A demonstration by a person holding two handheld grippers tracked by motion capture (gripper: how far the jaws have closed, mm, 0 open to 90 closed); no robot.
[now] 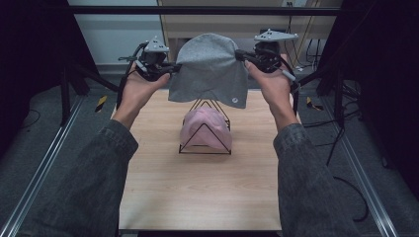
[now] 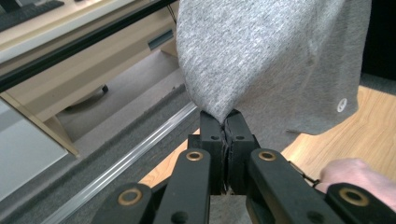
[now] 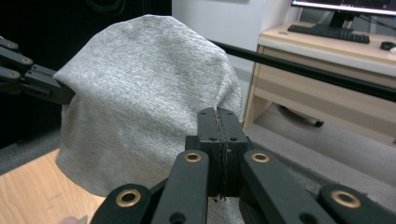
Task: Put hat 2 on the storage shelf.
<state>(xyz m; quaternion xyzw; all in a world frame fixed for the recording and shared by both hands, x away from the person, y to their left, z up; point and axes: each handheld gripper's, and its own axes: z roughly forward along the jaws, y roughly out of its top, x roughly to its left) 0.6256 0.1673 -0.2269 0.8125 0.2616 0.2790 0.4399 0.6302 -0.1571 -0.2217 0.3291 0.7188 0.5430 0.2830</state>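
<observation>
The table (image 1: 197,197) is light wood and runs forward beneath both hand-held grippers, with dark carpeted floor (image 1: 49,128) on either side of it and metal rails (image 1: 44,163) along its long edges. The person's two forearms in dark grey sleeves (image 1: 99,168) come up from the near edge, one to each hand-held gripper.

Between the two hand-held grippers hangs a grey beanie (image 1: 210,69), stretched out in the air above the far part of the table, its rounded crown up and its open hem down. A small round white mark (image 1: 235,100) sits near the hem on the side toward the right hand-held gripper.

The left hand-held gripper (image 1: 170,69) is pressed together on the beanie's edge; in the left gripper view its jaws close on a pinch of grey cloth (image 2: 224,114) and the rest of the beanie (image 2: 275,60) spreads away in front of them. The right hand-held gripper (image 1: 242,55) is likewise pinching the opposite edge; in the right gripper view its jaws meet with fabric between them (image 3: 218,112), the beanie (image 3: 144,98) spreads ahead, and the left hand-held gripper (image 3: 65,95) grips its far side.

Below the beanie and apart from it, a black wire stand (image 1: 205,140) rests on the table. A pink hat (image 1: 202,126) lies draped on that stand, beneath and between the two hand-held grippers.
</observation>
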